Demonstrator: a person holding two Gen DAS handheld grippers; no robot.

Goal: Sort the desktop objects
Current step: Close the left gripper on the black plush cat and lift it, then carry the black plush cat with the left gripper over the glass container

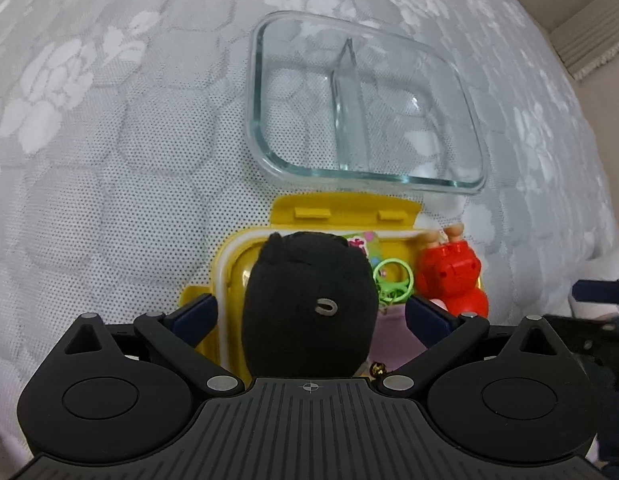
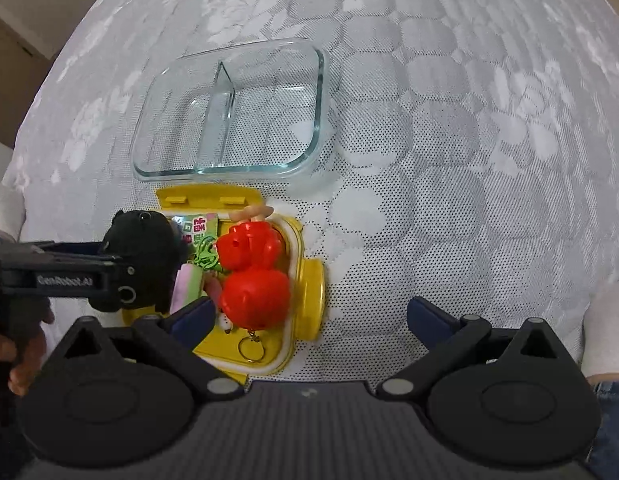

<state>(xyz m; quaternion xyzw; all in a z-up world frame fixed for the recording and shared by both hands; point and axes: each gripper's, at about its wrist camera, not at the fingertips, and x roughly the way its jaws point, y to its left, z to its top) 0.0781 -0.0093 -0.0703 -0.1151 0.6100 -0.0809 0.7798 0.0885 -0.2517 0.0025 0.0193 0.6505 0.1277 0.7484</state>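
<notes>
A clear glass container (image 2: 229, 116) with a centre divider sits on the white lace tablecloth (image 2: 449, 120), just beyond the yellow lid (image 2: 309, 292) heaped with toys. On the lid lie a red figure keychain (image 2: 253, 268) and a green clip (image 1: 391, 280). The left gripper (image 1: 309, 312) straddles a black plush toy (image 1: 305, 300), its jaws spread wide; whether they touch it is unclear. The right gripper (image 2: 309, 316) hangs wide apart, holding nothing.

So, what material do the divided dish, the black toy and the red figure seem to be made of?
Divided dish: clear glass, probably; see-through walls with a greenish rim edge.
Black toy: soft plush or knit fabric; matte, fuzzy surface, no shine.
Red figure: hard glossy plastic, it seems; smooth moulded surface with highlights.
</notes>
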